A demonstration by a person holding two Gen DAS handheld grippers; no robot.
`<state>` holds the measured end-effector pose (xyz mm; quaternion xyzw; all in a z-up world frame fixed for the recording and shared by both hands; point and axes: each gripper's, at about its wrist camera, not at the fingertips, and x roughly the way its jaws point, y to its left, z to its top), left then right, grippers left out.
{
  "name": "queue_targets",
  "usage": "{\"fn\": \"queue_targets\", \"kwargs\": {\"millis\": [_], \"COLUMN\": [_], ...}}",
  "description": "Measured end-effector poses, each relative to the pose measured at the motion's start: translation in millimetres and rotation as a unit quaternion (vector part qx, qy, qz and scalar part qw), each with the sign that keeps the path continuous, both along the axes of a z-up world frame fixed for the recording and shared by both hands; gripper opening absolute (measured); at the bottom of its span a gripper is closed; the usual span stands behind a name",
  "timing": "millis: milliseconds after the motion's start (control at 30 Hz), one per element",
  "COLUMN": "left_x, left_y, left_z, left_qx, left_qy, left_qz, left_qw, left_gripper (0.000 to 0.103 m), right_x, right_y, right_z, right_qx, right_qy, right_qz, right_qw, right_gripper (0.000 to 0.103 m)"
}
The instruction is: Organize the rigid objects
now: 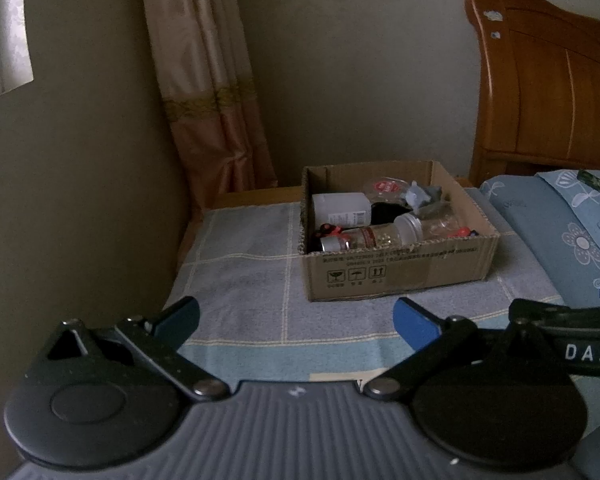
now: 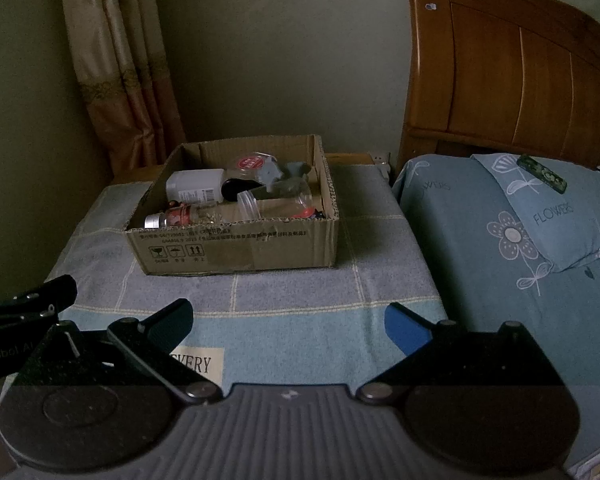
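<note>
A cardboard box point(image 1: 400, 272) point(image 2: 236, 248) stands on a blue checked cloth point(image 1: 240, 276) point(image 2: 300, 292). It holds a white bottle point(image 1: 342, 208) point(image 2: 194, 186), a spice grinder with a red label point(image 1: 364, 238) point(image 2: 180, 216), a clear jar on its side point(image 1: 428, 226) point(image 2: 276, 204), a grey toy point(image 1: 424, 196) point(image 2: 284, 172) and other small items. My left gripper point(image 1: 296, 316) is open and empty, in front of the box. My right gripper point(image 2: 288, 320) is open and empty, also in front of it.
A bed with a blue flowered pillow point(image 2: 540, 216) point(image 1: 580, 220) and a wooden headboard point(image 2: 520, 72) point(image 1: 548, 92) lies to the right. A dark patterned case point(image 2: 542, 172) point(image 1: 598, 186) rests on the pillow. A curtain point(image 1: 208, 80) point(image 2: 120, 64) hangs at the back left.
</note>
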<state>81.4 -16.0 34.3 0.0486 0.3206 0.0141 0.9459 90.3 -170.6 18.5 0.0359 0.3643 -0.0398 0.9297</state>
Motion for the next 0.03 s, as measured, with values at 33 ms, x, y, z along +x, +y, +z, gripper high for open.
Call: {"fn": "queue_targets", "kwargs": {"millis": [33], "left_x": [-0.5], "left_y": [-0.1], "left_z": [-0.1], "left_qx": [0.0], "left_qy": [0.001], "left_qz": [0.0], "left_qw": [1.0], "left_gripper": [0.102], "right_x": [-0.2], "right_y": [-0.1], "right_z": [-0.1], "right_qx": [0.0], "right_qy": [0.0], "right_qz": [0.0], "right_qw": [1.0], "right_gripper": [0.103]}}
